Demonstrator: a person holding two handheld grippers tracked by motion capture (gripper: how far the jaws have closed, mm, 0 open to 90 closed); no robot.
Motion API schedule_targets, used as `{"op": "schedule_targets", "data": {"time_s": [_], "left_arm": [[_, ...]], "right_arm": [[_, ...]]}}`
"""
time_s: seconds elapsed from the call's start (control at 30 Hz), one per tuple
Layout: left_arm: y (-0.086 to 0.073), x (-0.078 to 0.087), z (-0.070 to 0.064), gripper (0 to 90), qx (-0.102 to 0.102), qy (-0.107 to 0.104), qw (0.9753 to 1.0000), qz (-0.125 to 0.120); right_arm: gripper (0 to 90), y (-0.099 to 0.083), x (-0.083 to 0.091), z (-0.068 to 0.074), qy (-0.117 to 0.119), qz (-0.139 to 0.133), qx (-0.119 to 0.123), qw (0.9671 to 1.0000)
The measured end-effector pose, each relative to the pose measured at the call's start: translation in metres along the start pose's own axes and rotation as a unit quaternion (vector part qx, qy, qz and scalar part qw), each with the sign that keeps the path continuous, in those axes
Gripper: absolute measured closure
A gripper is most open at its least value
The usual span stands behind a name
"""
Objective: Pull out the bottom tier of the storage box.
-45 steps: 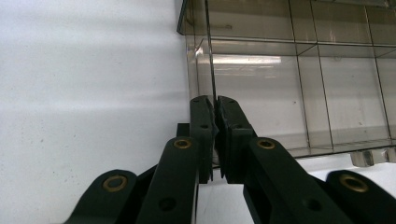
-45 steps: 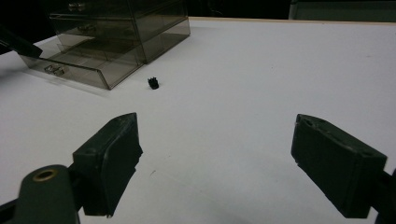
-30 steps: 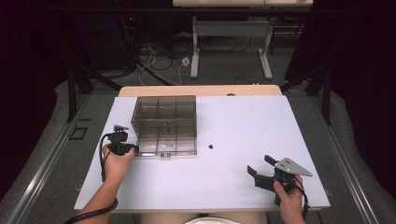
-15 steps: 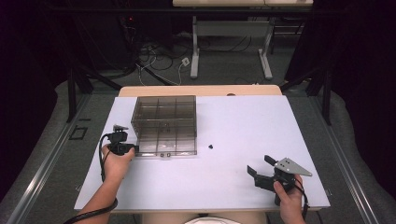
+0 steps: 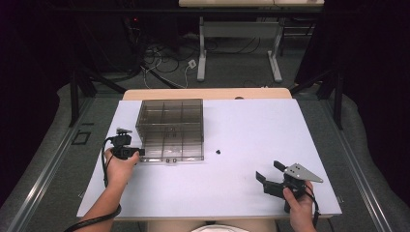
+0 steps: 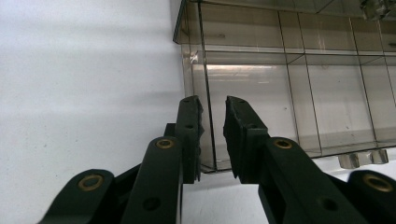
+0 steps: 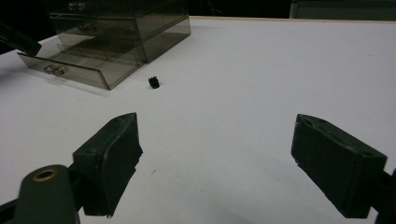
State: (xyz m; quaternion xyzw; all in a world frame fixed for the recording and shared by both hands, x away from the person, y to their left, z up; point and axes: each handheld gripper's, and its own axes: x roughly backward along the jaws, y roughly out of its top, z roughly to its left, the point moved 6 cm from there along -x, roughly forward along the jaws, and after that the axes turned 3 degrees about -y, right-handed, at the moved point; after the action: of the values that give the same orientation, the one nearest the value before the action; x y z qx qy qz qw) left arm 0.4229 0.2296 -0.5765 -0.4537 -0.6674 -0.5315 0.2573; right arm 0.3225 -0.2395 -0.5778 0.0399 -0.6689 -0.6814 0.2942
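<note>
A white table [image 5: 251, 125] stretches across the scene, with a pale wooden strip [image 5: 208, 94] along its far edge. One small black piece [image 5: 218, 152] sits alone out on the bare middle of the top. Beyond the far edge, the white legs of a desk frame [image 5: 201, 58] stand on grey floor [image 5: 58, 145], and loose cables [image 5: 164, 67] tangle just left of them.
</note>
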Motion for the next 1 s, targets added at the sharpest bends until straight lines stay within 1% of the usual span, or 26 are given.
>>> {"op": "schedule_targets", "data": {"time_s": [0.03, 0.07, 0.2, 0.27, 0.3, 0.43, 0.47, 0.53, 0.6, 0.67, 0.7, 0.73, 0.77, 0.8, 0.83, 0.87, 1.0], "left_arm": [[0.000, 0.001, 0.000, 74.7, -0.001, -0.002, 1.0000, 0.005], [0.000, 0.000, 0.000, 74.1, 0.000, -0.001, 1.0000, -0.002], [0.001, 0.001, -0.001, 72.6, 0.000, -0.003, 1.0000, -0.005], [0.001, 0.001, -0.002, 72.1, 0.003, -0.005, 0.9999, -0.011], [0.001, 0.002, -0.002, 71.8, 0.002, -0.005, 0.9999, -0.009], [0.001, 0.005, -0.001, 68.6, 0.005, -0.007, 0.9998, -0.017], [0.001, 0.006, -0.001, 67.2, 0.006, -0.009, 0.9998, -0.015], [0.001, 0.007, -0.001, 65.1, 0.007, -0.006, 0.9996, -0.025], [0.002, 0.008, -0.001, 62.9, 0.000, -0.006, 0.9996, -0.029], [0.003, 0.009, -0.002, 60.0, 0.001, -0.007, 0.9994, -0.035], [0.003, 0.011, -0.003, 59.2, -0.001, -0.010, 0.9995, -0.031], [0.003, 0.011, -0.004, 58.2, -0.001, -0.010, 0.9993, -0.037], [0.003, 0.011, -0.004, 57.0, -0.002, -0.009, 0.9991, -0.040], [0.003, 0.013, -0.005, 56.0, -0.006, -0.011, 0.9993, -0.035], [0.003, 0.013, -0.006, 55.1, -0.009, -0.009, 0.9990, -0.042], [0.004, 0.014, -0.006, 54.0, -0.014, -0.009, 0.9990, -0.042], [0.006, 0.015, -0.008, 50.8, -0.015, -0.004, 0.9980, -0.061]], "right_arm": [[15.1, 0.000, 0.000, 0.000, 0.000, 0.000, 0.000, 1.0000], [15.1, 0.000, 0.000, 0.000, 0.001, 0.000, -0.001, 1.0000], [15.1, 0.000, -0.001, 0.001, -0.002, 0.000, -0.004, 1.0000], [15.1, 0.000, -0.001, 0.000, 0.001, 0.006, -0.002, 1.0000], [15.1, 0.000, -0.001, 0.000, 0.001, 0.005, 0.000, 1.0000], [15.1, 0.000, -0.001, 0.001, 0.001, 0.005, 0.000, 1.0000], [15.1, 0.000, -0.001, 0.000, 0.001, 0.005, 0.000, 1.0000], [15.1, 0.000, -0.001, 0.000, 0.000, 0.005, 0.001, 1.0000], [15.1, 0.000, -0.001, 0.000, 0.000, 0.004, 0.000, 1.0000], [15.1, 0.000, -0.001, 0.000, 0.000, 0.007, 0.000, 1.0000], [15.1, 0.001, -0.002, 0.001, 0.001, 0.005, 0.000, 1.0000], [15.1, 0.001, -0.002, 0.001, -0.001, 0.002, 0.000, 1.0000], [15.1, 0.001, -0.002, 0.001, 0.003, 0.004, -0.001, 1.0000], [15.1, 0.001, -0.003, 0.001, 0.004, 0.004, 0.005, 1.0000], [15.1, 0.001, -0.003, 0.001, 0.004, 0.002, 0.003, 1.0000], [15.1, 0.000, -0.002, 0.001, 0.005, 0.008, 0.003, 1.0000], [15.1, 0.001, -0.002, 0.002, 0.005, 0.004, 0.001, 1.0000]]}}
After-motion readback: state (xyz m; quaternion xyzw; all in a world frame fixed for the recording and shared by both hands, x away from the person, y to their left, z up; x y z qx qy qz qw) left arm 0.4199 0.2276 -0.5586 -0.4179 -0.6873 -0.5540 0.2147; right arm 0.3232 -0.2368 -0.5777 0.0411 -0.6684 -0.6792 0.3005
